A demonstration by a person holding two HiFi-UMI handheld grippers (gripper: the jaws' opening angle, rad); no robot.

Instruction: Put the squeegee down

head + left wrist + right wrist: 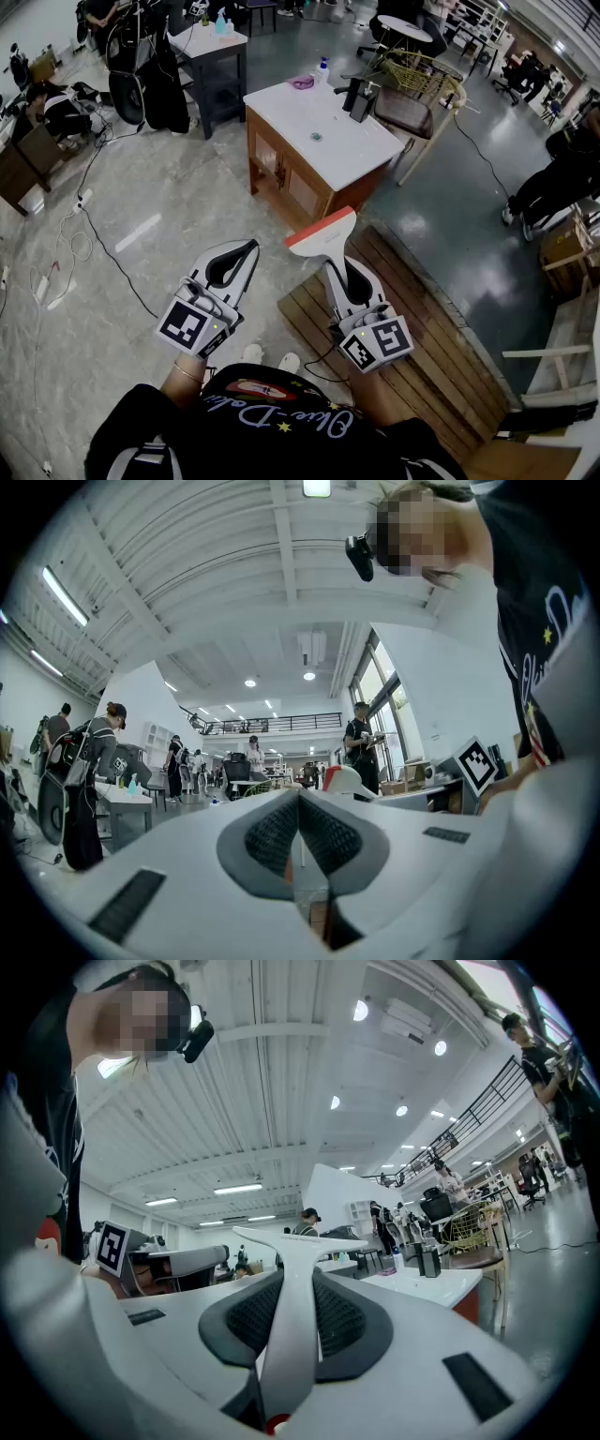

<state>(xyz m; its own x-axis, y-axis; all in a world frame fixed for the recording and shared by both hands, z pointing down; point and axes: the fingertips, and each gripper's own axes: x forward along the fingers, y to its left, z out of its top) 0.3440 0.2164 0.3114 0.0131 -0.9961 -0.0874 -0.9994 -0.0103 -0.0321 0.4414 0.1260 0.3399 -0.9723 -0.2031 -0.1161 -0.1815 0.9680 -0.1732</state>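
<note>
White squeegee (327, 249) clamped in right gripper (345, 274), blade (322, 232) out front

top (272, 412): black, cream cursive lettering across the chest, small yellow stars, a red patterned patch above the script
bangle (187, 372): thin, gold-coloured, on the left wrist
shoes (253, 353): white toes
head camera (359, 557): small black unit
left gripper (247, 247): white moulded shell with narrow black slots
right gripper (342, 267): same white shell and black slots
fingers (272, 836): dark grey, fine grid-textured pads in a rounded grey rim
marker cubes (192, 326): white faces, black square codes, a tiny green light on each
</note>
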